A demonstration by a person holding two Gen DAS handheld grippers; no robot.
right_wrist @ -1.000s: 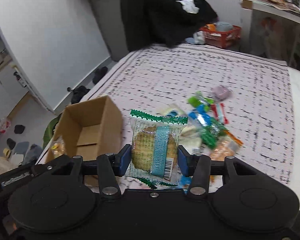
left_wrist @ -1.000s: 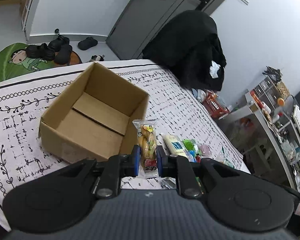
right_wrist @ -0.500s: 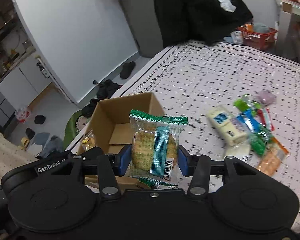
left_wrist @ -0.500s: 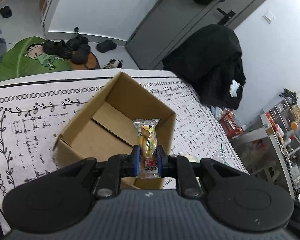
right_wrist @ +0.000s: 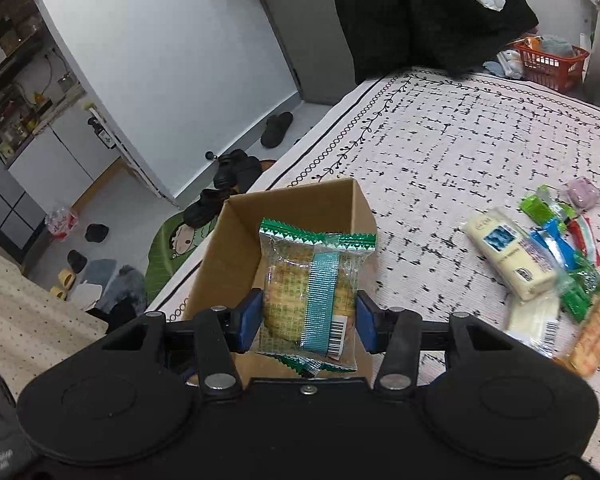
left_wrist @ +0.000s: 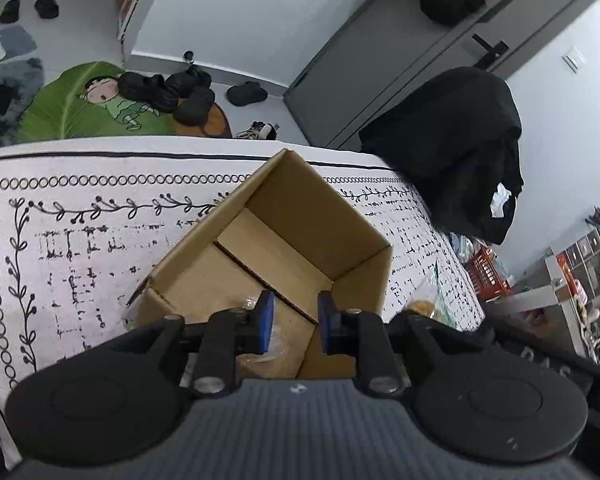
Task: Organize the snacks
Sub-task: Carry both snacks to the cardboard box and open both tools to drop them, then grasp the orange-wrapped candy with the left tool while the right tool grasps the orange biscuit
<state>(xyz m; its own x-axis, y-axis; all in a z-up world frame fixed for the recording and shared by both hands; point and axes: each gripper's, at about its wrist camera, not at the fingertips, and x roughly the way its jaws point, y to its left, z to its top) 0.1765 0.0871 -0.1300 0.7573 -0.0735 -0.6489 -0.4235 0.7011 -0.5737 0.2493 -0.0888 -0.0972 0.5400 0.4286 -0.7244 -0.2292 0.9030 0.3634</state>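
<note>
A: Start at the cardboard box [left_wrist: 284, 256] and work rightward. What worries you?

B: The left gripper [left_wrist: 293, 322] hangs over the near corner of the box with nothing between its blue pads. A clear wrapper [left_wrist: 275, 340] shows just under them inside the box; I judge that is a snack lying at the near end, though most of it is hidden. The risk comes from the right. The right gripper [right_wrist: 307, 316] holds the cookie packet [right_wrist: 310, 292] above the near right edge of the box [right_wrist: 236, 264], not over its middle. If it is let go from there, the packet could catch the wall and tip out onto the patterned cloth [right_wrist: 452, 152].

A: And the two tools colliding?

B: Possible, in my view. Both are over the same near end of the box, so a careless move could knock one against the other.

A: How do the jaws stand?

B: Left: parted to a moderate gap, gripping nothing. Right: spread fairly wide, clamped on the packet's sides, with the packet upright.

A: What remains?

B: To the right of the box, well apart from it, the loose snack pile [right_wrist: 540, 264] lies on the cloth, including a cream-coloured bar [right_wrist: 508, 256].
</note>
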